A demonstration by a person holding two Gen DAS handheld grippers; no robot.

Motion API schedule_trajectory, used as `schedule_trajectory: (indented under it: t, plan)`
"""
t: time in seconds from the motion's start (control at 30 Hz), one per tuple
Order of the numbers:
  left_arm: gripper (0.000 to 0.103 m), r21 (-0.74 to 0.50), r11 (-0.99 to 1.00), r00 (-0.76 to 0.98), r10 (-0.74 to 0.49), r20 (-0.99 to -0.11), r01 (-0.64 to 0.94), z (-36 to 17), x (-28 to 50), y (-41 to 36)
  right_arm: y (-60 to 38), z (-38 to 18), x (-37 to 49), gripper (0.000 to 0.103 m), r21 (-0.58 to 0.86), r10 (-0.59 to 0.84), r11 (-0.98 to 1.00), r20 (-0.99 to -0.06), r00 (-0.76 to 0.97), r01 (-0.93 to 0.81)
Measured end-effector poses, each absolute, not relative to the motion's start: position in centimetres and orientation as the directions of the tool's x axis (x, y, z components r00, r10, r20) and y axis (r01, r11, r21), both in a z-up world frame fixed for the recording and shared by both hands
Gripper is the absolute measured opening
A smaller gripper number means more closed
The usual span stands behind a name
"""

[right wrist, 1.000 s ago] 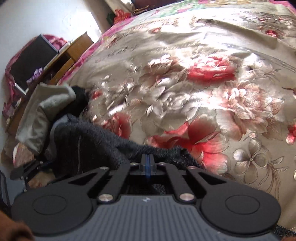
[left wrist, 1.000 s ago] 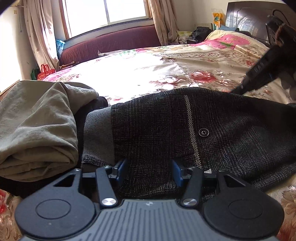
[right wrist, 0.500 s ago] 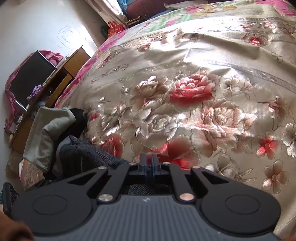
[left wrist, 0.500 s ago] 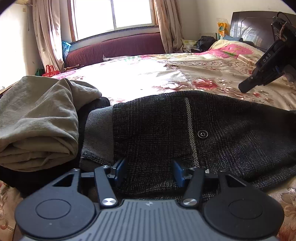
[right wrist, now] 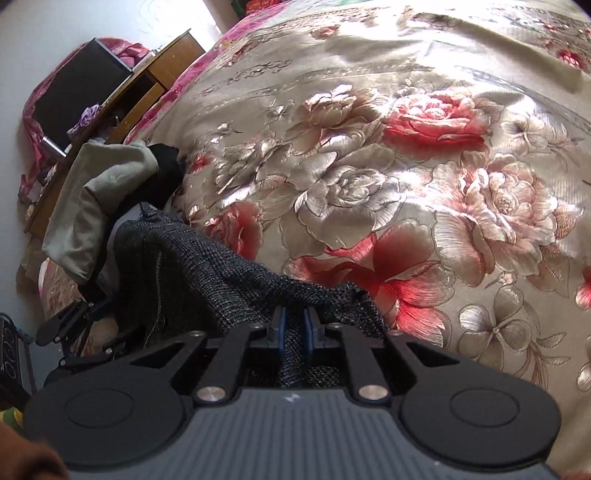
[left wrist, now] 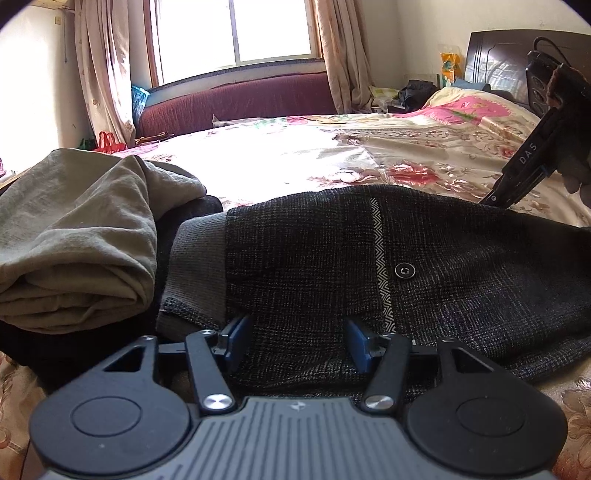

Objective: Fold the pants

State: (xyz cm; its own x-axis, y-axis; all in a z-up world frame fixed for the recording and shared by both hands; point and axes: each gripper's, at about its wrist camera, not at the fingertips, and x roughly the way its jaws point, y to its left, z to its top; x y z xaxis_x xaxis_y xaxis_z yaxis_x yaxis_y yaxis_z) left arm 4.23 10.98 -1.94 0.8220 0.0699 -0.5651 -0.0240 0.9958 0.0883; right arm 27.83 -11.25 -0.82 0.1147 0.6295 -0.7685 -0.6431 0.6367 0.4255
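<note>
Charcoal knit pants (left wrist: 406,266) lie across the floral bedspread (right wrist: 406,166), olive folded garment (left wrist: 74,240) at 9 o'clock. Left gripper (left wrist: 297,341) stands apart over the cloth; right gripper (right wrist: 293,328), opening, has fabric between its pads.

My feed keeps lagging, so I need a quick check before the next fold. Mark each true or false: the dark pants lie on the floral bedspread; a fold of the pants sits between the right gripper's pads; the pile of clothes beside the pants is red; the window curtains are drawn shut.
1. Dark pants lie on the floral bedspread: true.
2. A fold of the pants sits between the right gripper's pads: true; its jaws are opening.
3. The pile of clothes beside the pants is red: false, it is olive-beige.
4. The window curtains are drawn shut: false, they hang at the sides.
</note>
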Motion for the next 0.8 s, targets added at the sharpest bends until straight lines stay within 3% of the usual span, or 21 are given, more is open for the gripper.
schedule_trajectory:
  t: [0.47, 0.53, 0.6, 0.8]
  plan:
    - [0.069, 0.094, 0.995, 0.828, 0.075, -0.555, -0.027, -2.1, 4.1, 10.8, -13.1, -0.9, 27.0, 0.018, 0.328, 0.602, 0.675, -0.763, 0.235, -0.661]
    - [0.069, 0.097, 0.995, 0.829, 0.076, -0.554, -0.026, -2.1, 4.1, 10.8, -13.3, -0.9, 27.0, 0.035, 0.296, 0.588, 0.682, -0.766, 0.260, -0.669]
    - [0.069, 0.097, 0.995, 0.829, 0.075, -0.555, -0.026, -2.1, 4.1, 10.7, -13.4, -1.3, 27.1, 0.041, 0.306, 0.590, 0.679, -0.769, 0.247, -0.668]
    - [0.069, 0.099, 0.995, 0.828, 0.076, -0.555, -0.025, -2.1, 4.1, 10.7, -12.5, -0.7, 27.0, 0.041, 0.336, 0.620, 0.638, -0.758, 0.202, -0.693]
